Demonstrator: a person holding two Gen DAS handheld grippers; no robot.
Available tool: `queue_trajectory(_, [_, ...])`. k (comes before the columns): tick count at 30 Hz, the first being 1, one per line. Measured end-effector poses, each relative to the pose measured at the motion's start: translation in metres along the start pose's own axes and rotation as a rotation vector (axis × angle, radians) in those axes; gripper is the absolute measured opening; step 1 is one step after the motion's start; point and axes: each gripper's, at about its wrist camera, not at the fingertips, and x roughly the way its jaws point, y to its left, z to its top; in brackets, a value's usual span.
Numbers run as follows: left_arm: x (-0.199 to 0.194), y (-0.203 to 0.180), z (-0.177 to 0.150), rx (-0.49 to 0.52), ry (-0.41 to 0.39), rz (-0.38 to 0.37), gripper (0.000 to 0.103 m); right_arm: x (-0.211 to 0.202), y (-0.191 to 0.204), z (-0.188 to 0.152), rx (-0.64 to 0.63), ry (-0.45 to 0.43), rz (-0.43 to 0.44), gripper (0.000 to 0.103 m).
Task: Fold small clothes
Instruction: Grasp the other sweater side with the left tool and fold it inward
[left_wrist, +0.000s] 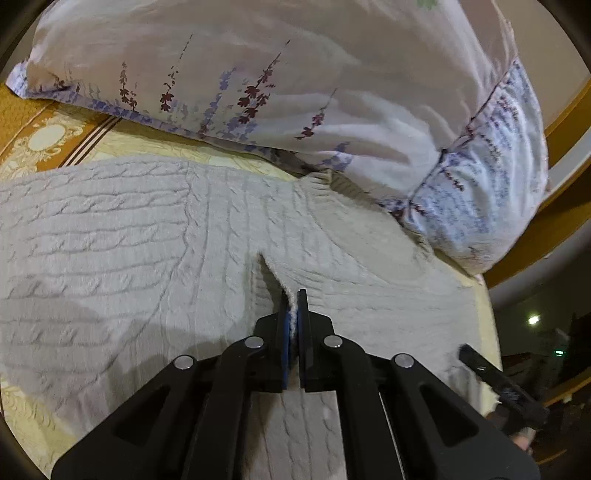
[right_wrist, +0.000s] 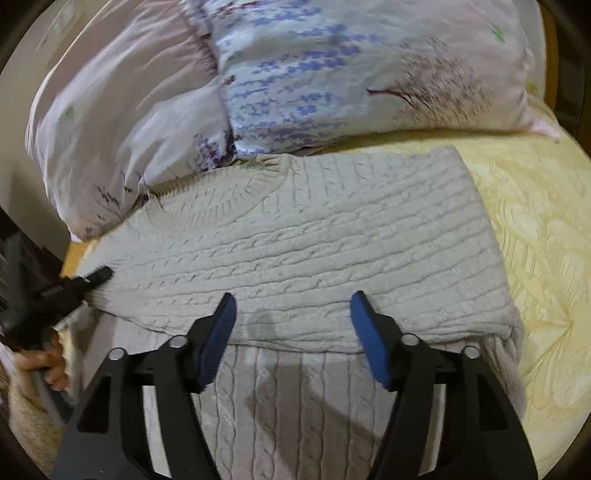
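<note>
A white cable-knit sweater (left_wrist: 129, 240) lies spread on the bed, its collar against the pillows. My left gripper (left_wrist: 293, 299) is shut on a raised ridge of the knit, which shows pinched between its blue pads. In the right wrist view the sweater (right_wrist: 314, 240) is folded over itself, with a thick folded edge running across in front of the fingers. My right gripper (right_wrist: 293, 297) hovers just above that edge, open, with nothing between its pads. The left gripper (right_wrist: 99, 275) shows at the sweater's left edge, held by a hand (right_wrist: 48, 362).
Floral pillows (left_wrist: 295, 74) (right_wrist: 332, 74) lie along the far side, touching the collar. A yellow patterned bedspread (right_wrist: 535, 221) (left_wrist: 48, 136) covers the bed. A wooden bed frame (left_wrist: 565, 122) runs at the right, with the mattress edge and a dark room beyond.
</note>
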Motion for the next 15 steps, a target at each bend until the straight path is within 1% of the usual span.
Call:
queue_trajectory(2, [-0.021, 0.005, -0.004, -0.005, -0.024, -0.041, 0.003, 0.0, 0.003, -0.001, -0.011, 0.0, -0.003, 0.074])
queue_trajectory(3, [-0.041, 0.011, -0.007, -0.01, -0.051, -0.068, 0.003, 0.001, 0.002, -0.002, -0.01, 0.0, 0.0, 0.074])
queue_trajectory(4, [-0.051, 0.015, -0.01, -0.019, -0.067, -0.073, 0.004, 0.001, 0.001, -0.002, -0.007, 0.0, 0.003, 0.074])
queue_trajectory(6, [-0.085, 0.037, -0.02, -0.071, -0.123, -0.065, 0.021, 0.0, -0.001, -0.002, -0.001, -0.001, 0.011, 0.075])
queue_trajectory(7, [-0.099, 0.05, -0.024, -0.109, -0.151, -0.047, 0.042, 0.0, -0.001, -0.001, 0.0, -0.001, 0.015, 0.075])
queue_trajectory(8, [-0.12, 0.072, -0.032, -0.17, -0.192, -0.01, 0.047, 0.0, -0.001, -0.001, -0.001, 0.0, 0.016, 0.075])
queue_trajectory(10, [-0.14, 0.098, -0.039, -0.247, -0.222, 0.025, 0.047, -0.001, 0.0, -0.001, -0.005, 0.0, 0.016, 0.077])
queue_trajectory(13, [-0.165, 0.145, -0.053, -0.393, -0.235, 0.07, 0.047, 0.0, 0.002, -0.002, -0.014, -0.003, 0.011, 0.079])
queue_trajectory(14, [-0.165, 0.152, -0.056, -0.425, -0.233, 0.069, 0.047, 0.0, 0.003, -0.002, -0.016, -0.004, 0.01, 0.079])
queue_trajectory(15, [-0.166, 0.161, -0.059, -0.464, -0.23, 0.051, 0.047, 0.0, 0.003, -0.003, -0.015, -0.006, 0.009, 0.08])
